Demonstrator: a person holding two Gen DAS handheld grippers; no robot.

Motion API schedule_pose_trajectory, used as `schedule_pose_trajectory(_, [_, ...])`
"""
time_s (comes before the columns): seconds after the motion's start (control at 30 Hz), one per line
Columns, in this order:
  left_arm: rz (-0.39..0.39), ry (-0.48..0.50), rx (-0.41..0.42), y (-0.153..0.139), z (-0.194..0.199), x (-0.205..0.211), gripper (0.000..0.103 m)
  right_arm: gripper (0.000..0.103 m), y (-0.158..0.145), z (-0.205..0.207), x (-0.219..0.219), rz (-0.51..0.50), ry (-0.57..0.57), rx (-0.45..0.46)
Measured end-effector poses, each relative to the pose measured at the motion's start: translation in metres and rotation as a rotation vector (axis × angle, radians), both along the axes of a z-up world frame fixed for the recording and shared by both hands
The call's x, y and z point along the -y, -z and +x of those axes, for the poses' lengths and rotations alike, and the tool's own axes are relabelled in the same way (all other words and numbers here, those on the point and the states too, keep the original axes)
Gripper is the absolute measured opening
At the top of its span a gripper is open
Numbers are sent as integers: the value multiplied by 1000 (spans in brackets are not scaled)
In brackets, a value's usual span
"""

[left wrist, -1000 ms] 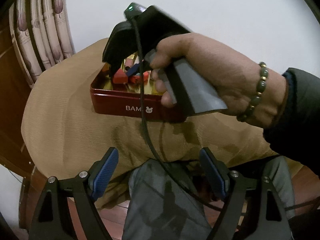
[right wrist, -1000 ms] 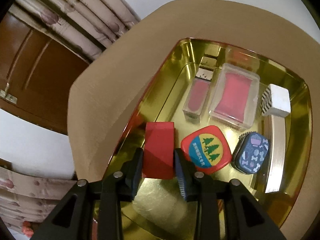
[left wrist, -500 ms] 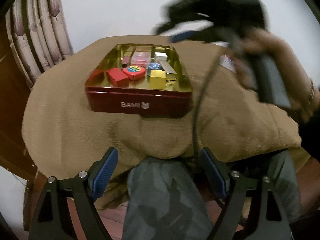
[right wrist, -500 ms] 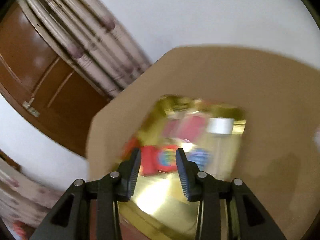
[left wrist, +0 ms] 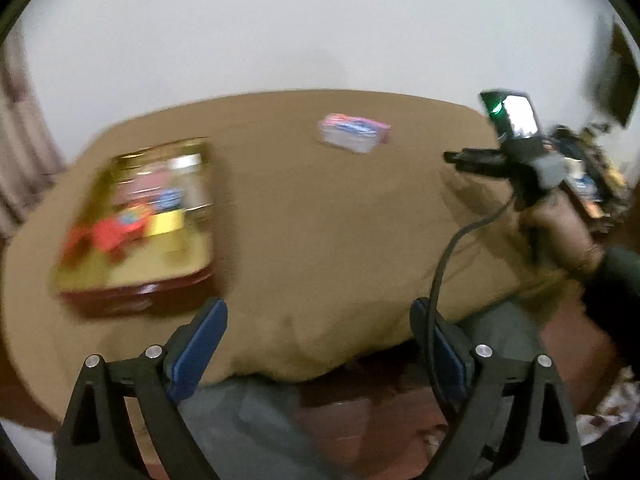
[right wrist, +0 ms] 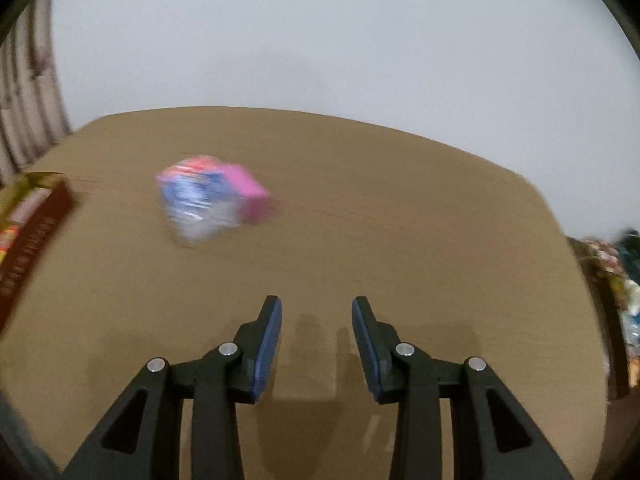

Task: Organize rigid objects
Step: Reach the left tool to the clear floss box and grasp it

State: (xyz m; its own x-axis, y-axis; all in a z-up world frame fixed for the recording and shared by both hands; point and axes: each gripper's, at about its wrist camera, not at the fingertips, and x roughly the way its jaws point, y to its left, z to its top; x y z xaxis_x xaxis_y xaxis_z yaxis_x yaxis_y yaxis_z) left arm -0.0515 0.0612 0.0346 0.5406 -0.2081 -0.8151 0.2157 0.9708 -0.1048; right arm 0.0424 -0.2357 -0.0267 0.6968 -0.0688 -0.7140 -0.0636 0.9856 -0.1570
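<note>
Your right hand-held gripper, jaws just parting and empty, swings toward the lone box outside the tin, while the left hand-held gripper waits wide, empty.

Red-walled gold-lined tin sits left on cloth-covered bench; small pink-and-blue box lies farther back, well right of it.
</note>
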Motion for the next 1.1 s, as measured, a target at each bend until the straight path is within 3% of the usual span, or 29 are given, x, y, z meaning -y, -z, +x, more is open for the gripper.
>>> schedule_pose_trajectory(0.03, [-52,61,-37,0,8,7,91,38,4,3,13,-5,38,-10])
schedule_pose_trajectory(0.1, [-149,245,-37,-6,16,25,91,38,9,8,47,108,94,-42])
schedule_pose_trajectory(0.17, [-118,347,-9,-9,16,42,91,38,6,8,72,223,120,-40])
schedule_pose_trajectory(0.27, [-95,477,-3,-11,21,63,91,38,-5,14,90,238,132,-14])
schedule_pose_trajectory(0.37, [-20,495,33,-12,31,69,91,38,-15,18,115,284,161,31])
schedule_pose_trajectory(0.5, [20,320,27,-12,77,63,91,38,-9,20,136,324,195,35])
schedule_pose_trajectory(0.6, [12,89,-8,-2,134,58,91,38,13,24,126,323,208,-2])
schedule_pose_trajectory(0.7, [-102,-93,-111,14,193,51,91,38,10,19,116,324,189,44])
schedule_pose_trajectory(0.83, [-235,-234,-203,29,243,51,89,39,17,22,123,358,179,8])
schedule_pose_trajectory(1.0, [-252,-343,-168,22,268,65,88,39,16,21,116,405,144,18])
schedule_pose_trajectory(1.1, [-293,-426,-198,29,286,69,88,39,16,21,115,421,129,18])
